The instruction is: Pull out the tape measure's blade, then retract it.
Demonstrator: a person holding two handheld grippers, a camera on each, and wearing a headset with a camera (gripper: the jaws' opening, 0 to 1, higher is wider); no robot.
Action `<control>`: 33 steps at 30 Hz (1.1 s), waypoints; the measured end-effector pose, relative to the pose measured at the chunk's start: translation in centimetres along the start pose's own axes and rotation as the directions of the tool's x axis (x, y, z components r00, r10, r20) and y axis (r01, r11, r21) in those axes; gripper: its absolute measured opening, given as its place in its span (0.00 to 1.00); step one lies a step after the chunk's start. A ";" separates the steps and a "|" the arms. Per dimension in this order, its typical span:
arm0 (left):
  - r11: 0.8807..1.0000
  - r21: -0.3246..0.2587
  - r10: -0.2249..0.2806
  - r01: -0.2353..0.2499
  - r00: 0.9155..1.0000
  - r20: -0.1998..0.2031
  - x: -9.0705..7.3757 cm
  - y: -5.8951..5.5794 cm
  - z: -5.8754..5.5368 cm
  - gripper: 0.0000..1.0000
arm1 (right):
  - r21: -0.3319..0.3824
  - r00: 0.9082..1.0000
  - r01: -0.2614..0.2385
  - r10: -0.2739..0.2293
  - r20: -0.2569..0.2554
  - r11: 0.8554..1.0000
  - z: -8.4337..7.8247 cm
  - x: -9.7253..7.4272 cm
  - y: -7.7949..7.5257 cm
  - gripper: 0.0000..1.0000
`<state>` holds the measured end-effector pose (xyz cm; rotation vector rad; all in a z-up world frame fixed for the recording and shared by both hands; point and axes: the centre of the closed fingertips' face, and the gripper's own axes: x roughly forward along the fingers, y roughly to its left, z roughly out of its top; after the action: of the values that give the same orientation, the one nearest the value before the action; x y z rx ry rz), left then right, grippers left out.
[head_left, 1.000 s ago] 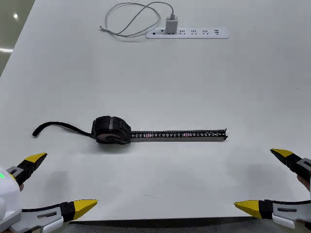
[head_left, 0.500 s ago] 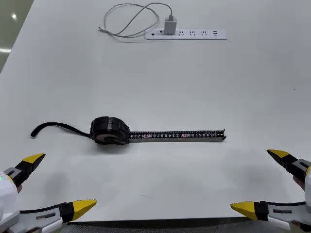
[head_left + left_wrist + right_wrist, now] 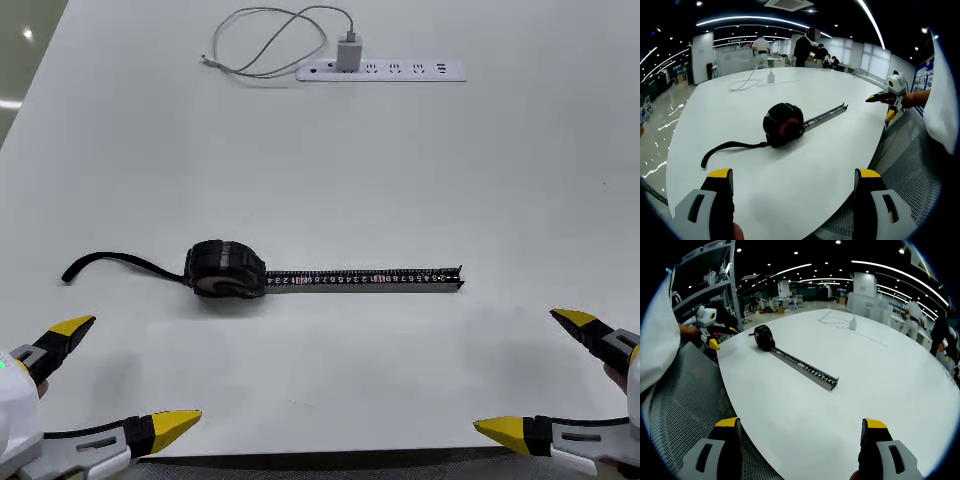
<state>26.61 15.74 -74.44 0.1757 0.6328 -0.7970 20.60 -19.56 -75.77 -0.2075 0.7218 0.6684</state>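
Currently on white table (image 3: 420,180), largest item first.

Left gripper (image 3: 137,370): hovers at near left edge, jaws spread wide, grips nothing.

Right gripper (image 3: 522,371): hovers at near right edge, jaws likewise spread wide, grips nothing.

Tape measure (image 3: 225,269): sits on table beyond both grippers, nearer the left one and well apart from each.

Blade (image 3: 365,278): runs out of the black case along the surface toward the right gripper's side, end hook clear of both grippers.

Strap (image 3: 110,262): trails from the opposite side of the case.

Far side: power strip (image 3: 400,69), looped cable (image 3: 265,40), charger (image 3: 349,50) plugged in.
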 end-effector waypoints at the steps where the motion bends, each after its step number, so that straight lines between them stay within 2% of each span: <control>1: 1.000 -0.002 0.000 0.000 1.000 -0.002 0.0 0.0 0.0 0.99 | 0.001 1.000 -0.001 0.001 0.001 1.000 0.0 0.0 0.0 0.99; 20: 0.999 -0.044 0.009 -0.008 1.000 0.004 0.9 -0.7 0.6 0.97 | -0.009 1.000 -0.019 0.019 -0.002 1.000 0.5 0.4 0.1 0.97; 33: 0.999 -0.049 0.006 -0.006 1.000 0.007 1.9 -1.0 1.3 0.96 | -0.012 1.000 -0.020 0.020 -0.003 1.000 0.4 0.5 0.0 0.96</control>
<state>27.47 13.40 -74.46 0.1293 0.6439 -0.7752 21.07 -19.20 -75.82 -0.2123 0.7241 0.6916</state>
